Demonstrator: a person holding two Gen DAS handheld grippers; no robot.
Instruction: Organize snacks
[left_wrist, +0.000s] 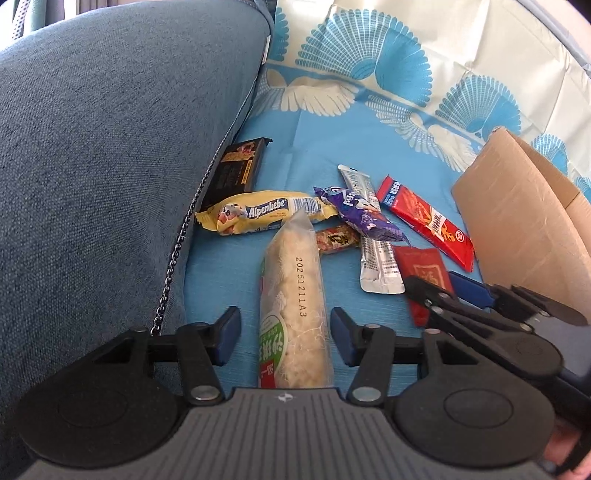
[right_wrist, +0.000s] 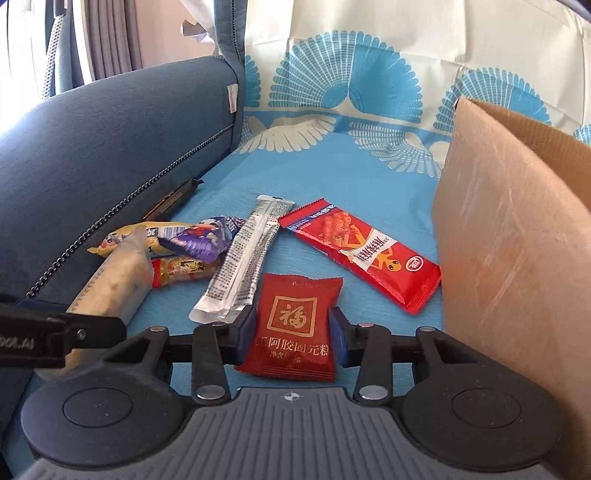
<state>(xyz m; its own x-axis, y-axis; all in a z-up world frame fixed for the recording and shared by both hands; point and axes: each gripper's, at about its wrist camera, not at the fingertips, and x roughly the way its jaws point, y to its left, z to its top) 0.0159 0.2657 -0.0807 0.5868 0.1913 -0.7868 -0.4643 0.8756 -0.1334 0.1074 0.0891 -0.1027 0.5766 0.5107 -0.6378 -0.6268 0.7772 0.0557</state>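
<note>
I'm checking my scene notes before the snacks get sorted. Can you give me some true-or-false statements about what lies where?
1. The clear rice-snack packet lies between the fingers of the left tool. True.
2. The long red packet is inside the cardboard box. False: it lies on the blue cloth beside the box.
3. The purple packet lies across the silver stick packet. True.
4. The black packet leans on the box. False: it lies against the blue cushion.
5. The right tool has the dark red square packet between its fingers. True.

Eight snack packets (left_wrist: 258, 212), one cardboard box (left_wrist: 517, 221), two grippers (left_wrist: 284, 338).
</note>
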